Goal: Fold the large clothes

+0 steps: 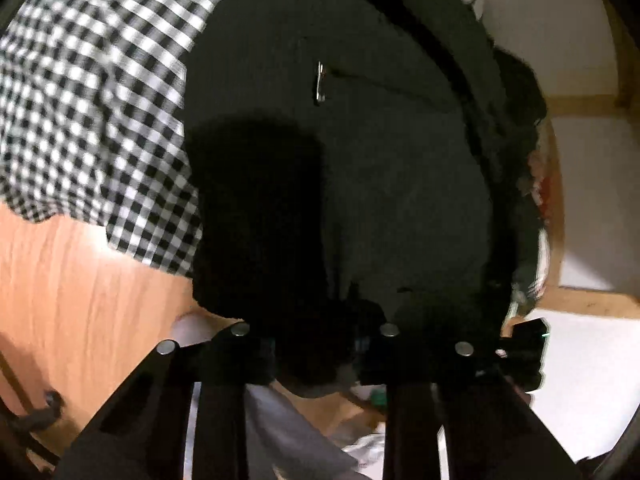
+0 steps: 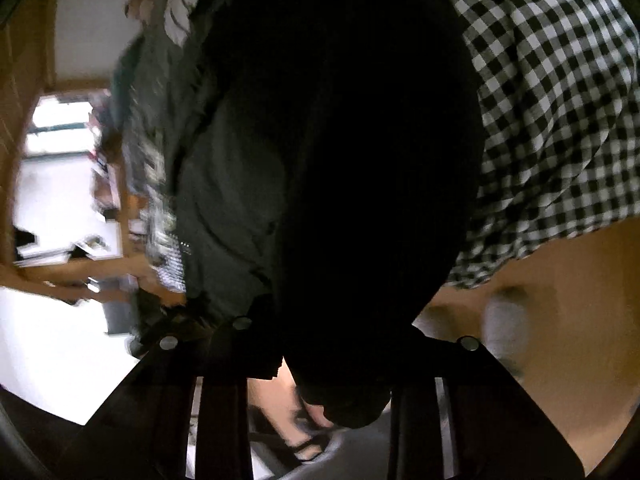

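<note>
Orange-brown wooden floor [image 1: 60, 280] under it all; black-and-white checked cloth [image 1: 92, 100] hangs above it; contact unclear, frames blurred.

Your dark jacket [image 1: 360, 160] reads almost black, its folds lost in shadow. Blown-out white glares at 3 o'clock in the left view, 9 o'clock in the right. Motion blur smears the checkered cloth [image 2: 552, 120]; fisheye edges bend.
</note>
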